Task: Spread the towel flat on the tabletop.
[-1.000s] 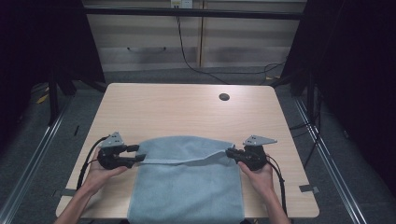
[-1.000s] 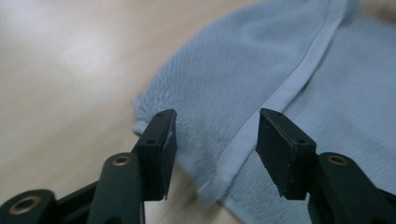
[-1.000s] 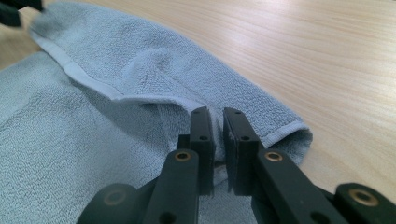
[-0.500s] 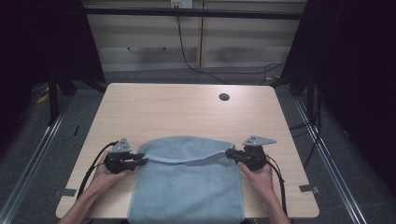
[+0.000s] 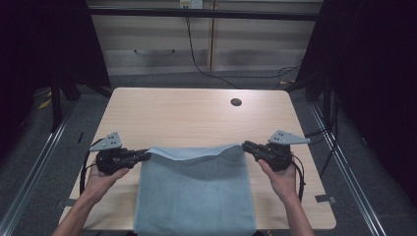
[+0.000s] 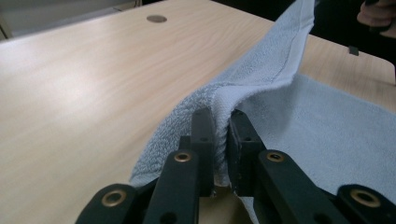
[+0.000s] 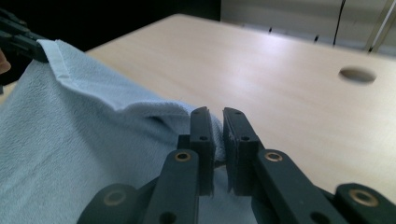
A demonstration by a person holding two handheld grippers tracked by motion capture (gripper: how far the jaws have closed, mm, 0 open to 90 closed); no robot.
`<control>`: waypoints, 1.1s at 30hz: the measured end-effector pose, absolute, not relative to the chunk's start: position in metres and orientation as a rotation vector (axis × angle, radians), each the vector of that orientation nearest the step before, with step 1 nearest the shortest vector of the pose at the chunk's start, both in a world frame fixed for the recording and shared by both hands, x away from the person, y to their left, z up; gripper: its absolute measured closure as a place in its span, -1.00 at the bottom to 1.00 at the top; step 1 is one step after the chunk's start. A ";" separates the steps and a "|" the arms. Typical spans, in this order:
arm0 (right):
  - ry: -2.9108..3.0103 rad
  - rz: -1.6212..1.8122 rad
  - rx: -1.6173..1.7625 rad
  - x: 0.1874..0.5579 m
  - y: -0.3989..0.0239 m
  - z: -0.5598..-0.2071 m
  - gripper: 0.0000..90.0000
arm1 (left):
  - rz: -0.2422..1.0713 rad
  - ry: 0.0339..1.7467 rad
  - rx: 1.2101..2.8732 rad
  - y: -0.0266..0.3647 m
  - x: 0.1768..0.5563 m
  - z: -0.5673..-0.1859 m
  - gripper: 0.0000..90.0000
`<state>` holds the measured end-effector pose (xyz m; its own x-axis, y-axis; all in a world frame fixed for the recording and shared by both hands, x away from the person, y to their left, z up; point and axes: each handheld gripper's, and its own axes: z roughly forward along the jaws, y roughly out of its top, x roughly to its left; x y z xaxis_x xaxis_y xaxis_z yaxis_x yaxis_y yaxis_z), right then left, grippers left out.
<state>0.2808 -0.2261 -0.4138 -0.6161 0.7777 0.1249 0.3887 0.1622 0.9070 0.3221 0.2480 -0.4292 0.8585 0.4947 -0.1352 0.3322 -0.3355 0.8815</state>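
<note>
While both tools grip it: a light blue towel lies on the near half of the tabletop, its near edge hanging over the near rim.
Towel position: centred between the two hands, well short of the round hole at the far right of the tabletop.
Towel far edge: lifted off the wood and stretched from left to right between the tools, sagging a little in the middle; a thin hem runs along it.
Towel body: flat and smooth from under the lifted edge down to the near rim, with a shadow under the raised part.
Left tool: clamped on the towel's far left corner; in the left gripper view the thick terry cloth is pinched between the two black jaws, folding over their tips.
Right tool: clamped on the far right corner; in the right gripper view a fold of cloth sits squeezed in the narrow slot between the jaws.
Left hand: wrapped around its tool from the near side, forearm coming in from the near left.
Right hand: holding its tool the same way at the right, a cable trailing near the wrist.
Surroundings: grey floor around the tabletop, pale cabinet fronts beyond its far edge.
</note>
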 end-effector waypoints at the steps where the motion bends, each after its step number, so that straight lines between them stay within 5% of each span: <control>1: 2.061 1.451 1.097 0.282 -0.227 -0.406 0.84 | 0.203 0.598 1.965 0.246 0.322 -0.423 0.83; 12: 2.012 1.484 1.049 0.290 -0.227 -0.374 0.84 | 0.183 0.597 1.953 0.243 0.329 -0.418 0.75; 20: 2.021 1.496 1.042 0.300 -0.219 -0.377 0.85 | 0.219 0.669 1.914 0.252 0.342 -0.415 0.92; 29: 1.957 1.443 1.130 0.360 -0.227 -0.350 0.83 | 0.306 0.846 1.777 0.253 0.416 -0.378 0.88; 33: 1.937 1.351 1.198 0.386 -0.227 -0.351 0.62 | 0.353 0.926 1.745 0.252 0.433 -0.376 0.69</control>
<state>0.3855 -0.2272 -0.3515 -0.4955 0.8642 0.0873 0.3804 0.1256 0.9162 0.4331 0.2517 -0.3756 0.6532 0.7302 -0.2003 0.4109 -0.1197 0.9038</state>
